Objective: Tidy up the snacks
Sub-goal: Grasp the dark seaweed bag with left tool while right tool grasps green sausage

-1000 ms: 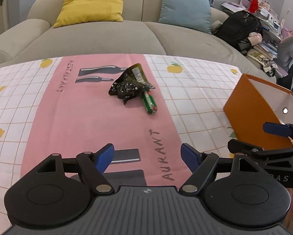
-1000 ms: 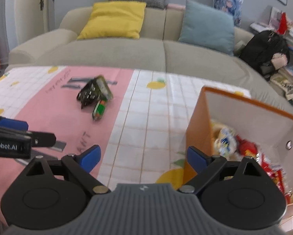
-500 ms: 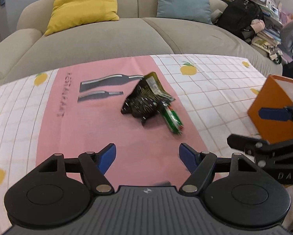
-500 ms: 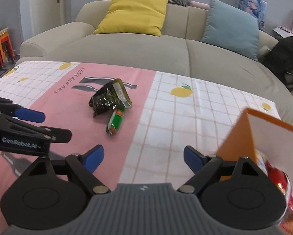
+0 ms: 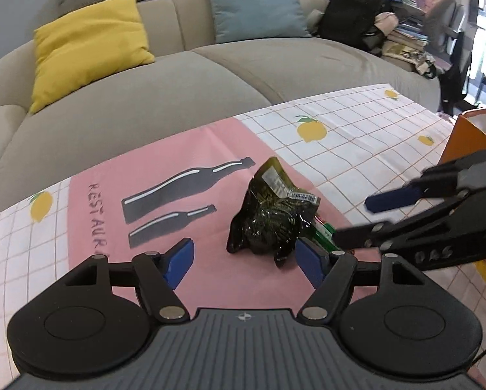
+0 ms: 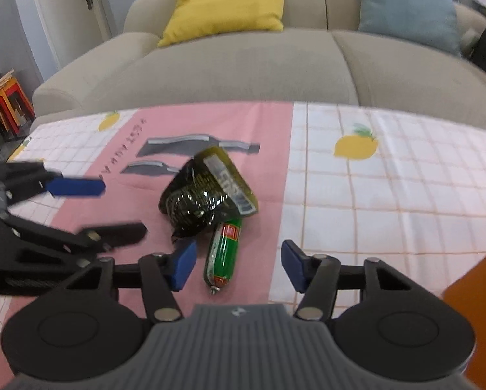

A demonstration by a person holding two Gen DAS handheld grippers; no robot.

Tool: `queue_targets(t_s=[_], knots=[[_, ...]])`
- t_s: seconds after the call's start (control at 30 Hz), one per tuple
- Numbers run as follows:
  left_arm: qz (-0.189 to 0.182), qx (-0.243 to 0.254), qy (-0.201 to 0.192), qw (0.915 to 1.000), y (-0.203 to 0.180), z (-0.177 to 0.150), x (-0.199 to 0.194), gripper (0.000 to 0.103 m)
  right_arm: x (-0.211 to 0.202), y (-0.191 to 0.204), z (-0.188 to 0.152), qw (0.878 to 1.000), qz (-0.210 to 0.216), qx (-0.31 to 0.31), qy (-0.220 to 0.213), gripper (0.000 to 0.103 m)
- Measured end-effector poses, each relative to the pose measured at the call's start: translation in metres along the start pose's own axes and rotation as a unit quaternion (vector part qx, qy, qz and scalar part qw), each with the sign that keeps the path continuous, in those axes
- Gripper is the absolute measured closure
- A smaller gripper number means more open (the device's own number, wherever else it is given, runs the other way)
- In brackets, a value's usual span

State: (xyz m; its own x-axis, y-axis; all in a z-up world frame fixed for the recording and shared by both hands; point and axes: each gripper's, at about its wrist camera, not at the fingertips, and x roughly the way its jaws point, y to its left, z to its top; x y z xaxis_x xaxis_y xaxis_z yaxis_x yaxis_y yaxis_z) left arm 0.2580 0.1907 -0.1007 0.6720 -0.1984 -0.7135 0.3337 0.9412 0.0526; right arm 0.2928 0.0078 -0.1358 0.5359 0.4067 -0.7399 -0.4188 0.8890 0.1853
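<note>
A crumpled dark green snack packet (image 5: 272,217) (image 6: 207,191) lies on the pink part of the tablecloth. A green sausage stick (image 6: 225,253) (image 5: 324,234) lies against its near right side. My right gripper (image 6: 238,265) hangs low over the sausage; its jaws are closing with the sausage between them, nearer the left pad, untouched. My left gripper (image 5: 246,261) is open and its jaws are closing slightly, with nothing between them; the packet sits just ahead of its fingertips. Each gripper shows in the other's view: the right gripper (image 5: 373,217) and the left gripper (image 6: 113,209).
An orange storage box (image 5: 470,136) (image 6: 477,292) stands on the table to the right. Beyond the table's far edge is a beige sofa (image 6: 243,65) with a yellow cushion and a blue cushion. A black backpack (image 5: 350,9) and clutter sit at the far right.
Both grippers have come in close to the packet and sausage. The right one swung left, away from the orange box, and its jaws narrowed. The left view has tilted.
</note>
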Motion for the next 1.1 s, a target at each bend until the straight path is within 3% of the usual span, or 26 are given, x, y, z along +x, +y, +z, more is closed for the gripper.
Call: queue_targets(t_s=[0.07, 0.27, 0.67, 0.77, 0.97, 1.1], knots=[[-0.004, 0.002, 0.006, 1.0000, 0.004, 0.004, 0.008, 0.019, 0.010, 0.001, -0.001, 1.000, 0.004, 0.000, 0.006, 0.051], [-0.040, 0.019, 0.023, 0.9988, 0.008, 0.018, 0.039, 0.019, 0.022, -0.001, -0.001, 1.000, 0.009, 0.002, 0.015, 0.082], [-0.115, -0.074, 0.048, 0.9894, 0.027, 0.023, 0.082, 0.020, 0.018, -0.012, -0.008, 1.000, -0.009, -0.027, 0.013, 0.078], [-0.106, -0.084, 0.039, 0.9901, 0.024, 0.023, 0.082, 0.026, 0.022, -0.012, -0.006, 0.999, -0.012, -0.031, 0.006, 0.074], [-0.103, -0.103, 0.039, 0.9886, 0.011, 0.022, 0.077, 0.055, 0.029, -0.011, 0.000, 0.999, -0.016, -0.032, 0.002, 0.073], [-0.079, -0.128, 0.045, 0.9877, 0.004, 0.017, 0.070, 0.057, 0.028, -0.010, -0.002, 0.999, -0.017, -0.038, 0.002, 0.074]])
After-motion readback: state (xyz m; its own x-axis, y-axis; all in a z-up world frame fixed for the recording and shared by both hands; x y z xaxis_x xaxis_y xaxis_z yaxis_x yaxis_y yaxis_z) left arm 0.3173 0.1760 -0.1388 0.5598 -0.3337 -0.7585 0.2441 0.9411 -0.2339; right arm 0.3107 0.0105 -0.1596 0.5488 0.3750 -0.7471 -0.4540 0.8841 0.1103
